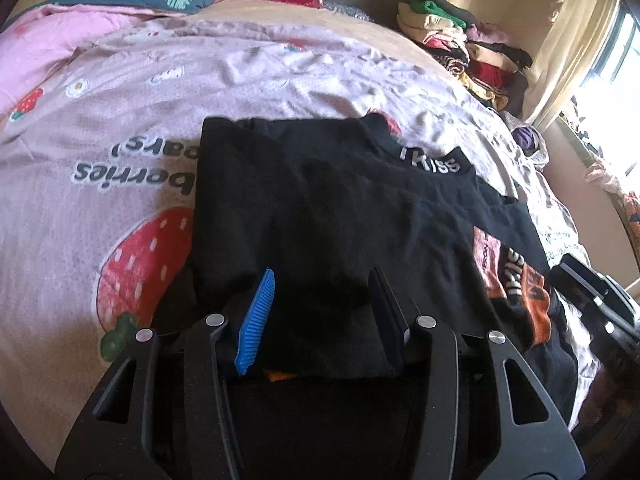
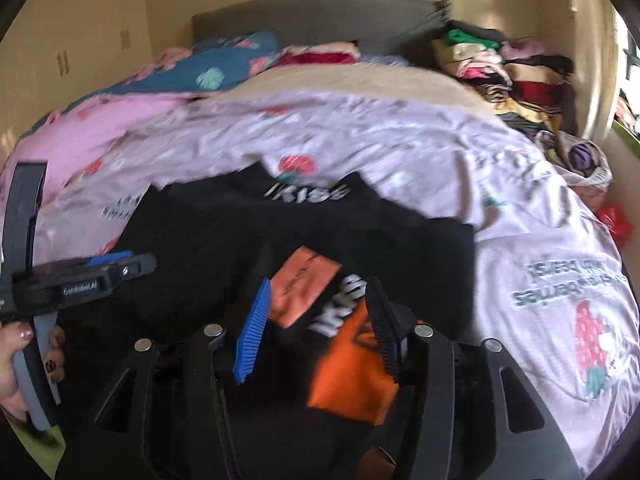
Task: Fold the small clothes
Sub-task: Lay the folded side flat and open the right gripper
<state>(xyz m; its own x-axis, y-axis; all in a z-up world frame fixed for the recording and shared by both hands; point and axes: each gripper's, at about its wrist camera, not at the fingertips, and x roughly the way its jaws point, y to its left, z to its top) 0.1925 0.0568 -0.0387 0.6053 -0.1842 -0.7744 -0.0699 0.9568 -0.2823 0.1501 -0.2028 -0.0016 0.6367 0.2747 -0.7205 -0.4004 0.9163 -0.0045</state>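
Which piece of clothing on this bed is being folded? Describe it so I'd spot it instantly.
Start from the pink strawberry-print bedspread covering the bed. Lying flat on its near part, directly ahead of both grippers, is the black T-shirt. Unlike the colourful stack of clothes by the curtain, it is spread out alone, black with white "kiss" lettering and orange patches.

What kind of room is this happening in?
Most likely a home bedroom. A black garment lies on a bed spread with a pink strawberry-print cover, with a grey headboard behind it, a piled stack of folded clothes at the far corner and a curtained window.
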